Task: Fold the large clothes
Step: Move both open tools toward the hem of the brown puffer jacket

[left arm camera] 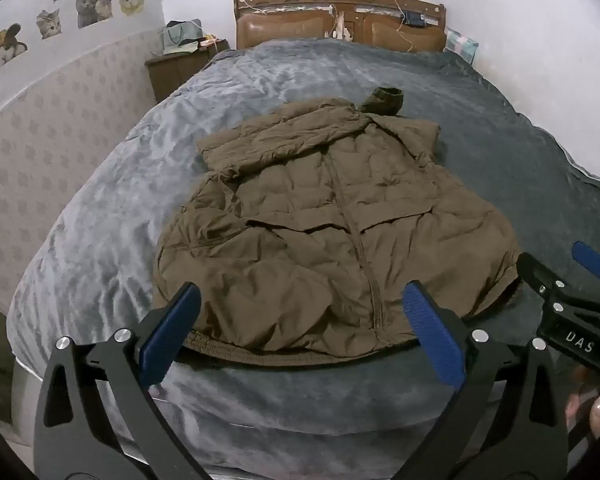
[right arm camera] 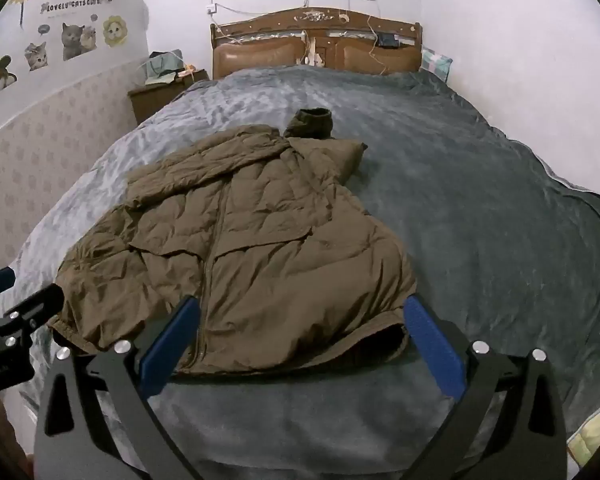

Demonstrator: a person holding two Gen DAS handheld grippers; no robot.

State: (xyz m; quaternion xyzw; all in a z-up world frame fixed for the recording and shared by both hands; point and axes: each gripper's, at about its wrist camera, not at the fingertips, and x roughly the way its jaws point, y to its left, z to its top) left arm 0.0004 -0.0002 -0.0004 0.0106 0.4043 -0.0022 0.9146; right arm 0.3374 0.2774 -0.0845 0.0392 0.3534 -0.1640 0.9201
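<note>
Grey bedspread under brown jacket, collar bunched, both grippers' fingers apart, empty.

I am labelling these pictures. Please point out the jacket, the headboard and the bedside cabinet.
jacket [left arm camera: 320, 216]: left wrist view, on the quilted front beside the zipper.
headboard [right arm camera: 256, 56]: right wrist view, on the left padded panel.
bedside cabinet [left arm camera: 172, 72]: left wrist view, on its wooden front.

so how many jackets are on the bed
1: a brown puffer jacket lies spread on the grey blanket near the foot of the bed. None other shows, though one could lie beneath it.
</note>
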